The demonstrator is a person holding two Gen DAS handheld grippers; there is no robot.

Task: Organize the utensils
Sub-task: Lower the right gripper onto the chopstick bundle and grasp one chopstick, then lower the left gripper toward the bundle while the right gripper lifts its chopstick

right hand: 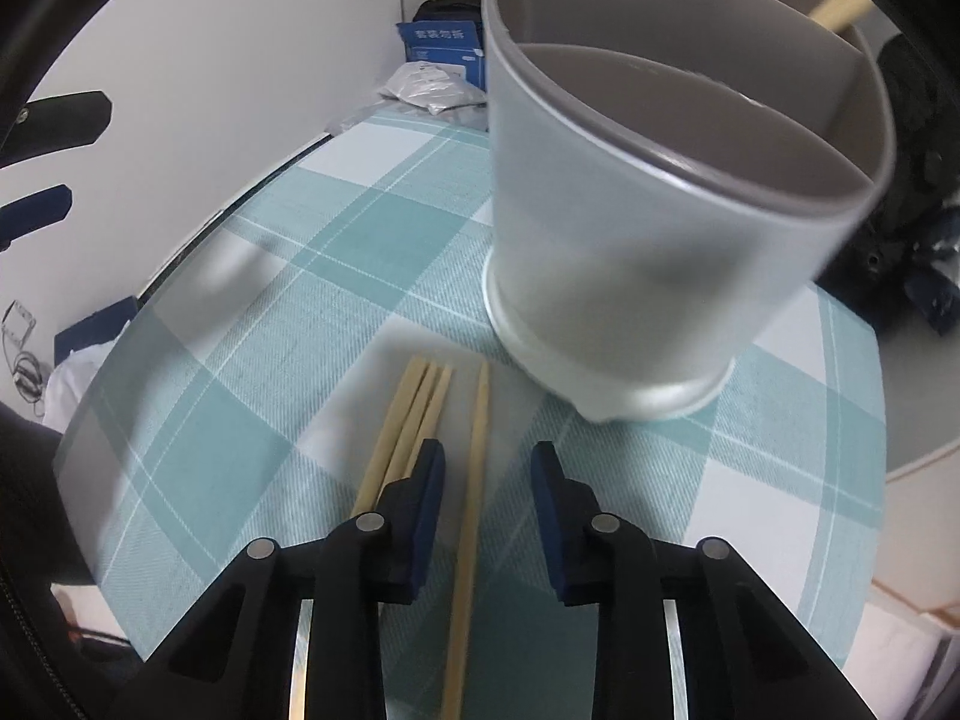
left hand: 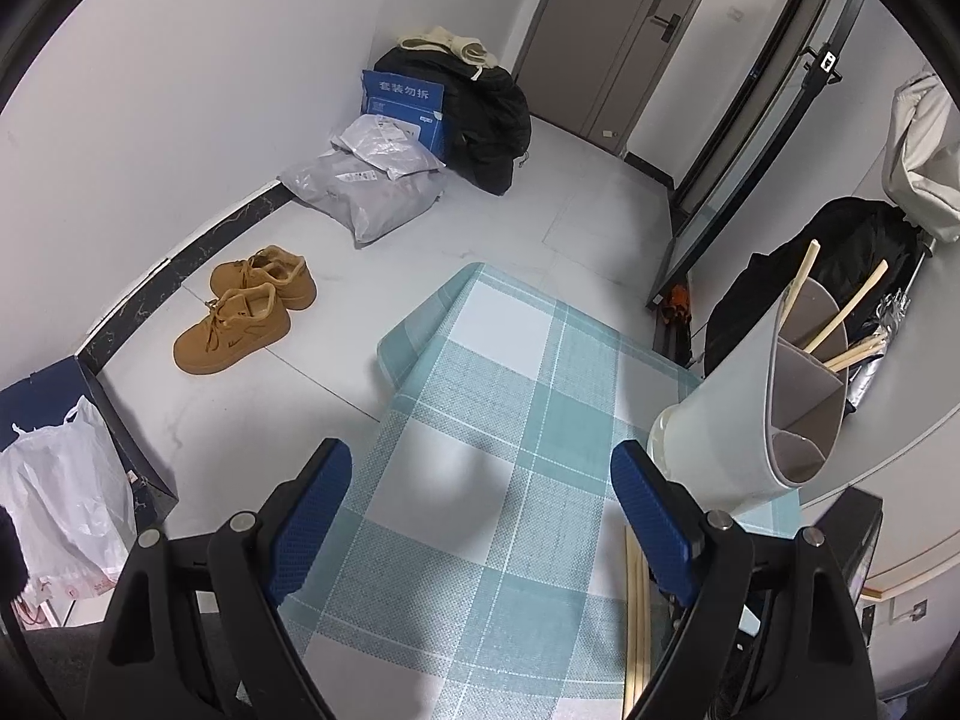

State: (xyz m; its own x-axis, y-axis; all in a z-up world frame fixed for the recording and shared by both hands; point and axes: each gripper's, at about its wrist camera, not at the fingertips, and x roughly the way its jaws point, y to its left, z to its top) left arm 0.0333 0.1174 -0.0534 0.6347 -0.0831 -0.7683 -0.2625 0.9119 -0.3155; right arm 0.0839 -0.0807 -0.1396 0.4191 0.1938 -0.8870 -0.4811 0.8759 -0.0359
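- Blue-padded jaws of the right gripper (right hand: pixel 487 474) straddle a single chopstick (right hand: pixel 471 516) on the checked surface (right hand: pixel 240 312), narrowed around it but with a gap on each side; the pads do not appear to press on it yet.
- That chopstick's long axis runs near to far, in line with the jaws, its far tip pointing toward the utensil holder (right hand: pixel 630 228).
- Three more chopsticks (right hand: pixel 408 420) lie bundled just left of the single one, beside the left pad.
- Just beyond the sticks stands the white holder, grey-lined and split into compartments; the near compartments look empty, while chopsticks lean in a far one.
- Wide-open jaws of the left gripper (left hand: pixel 480 516) hold nothing, poised above bare cloth with the holder off to their right.
- Judged from this, the right hand is nearer the work: closing on the lone stick and lifting it to the holder appears to be the step in hand.
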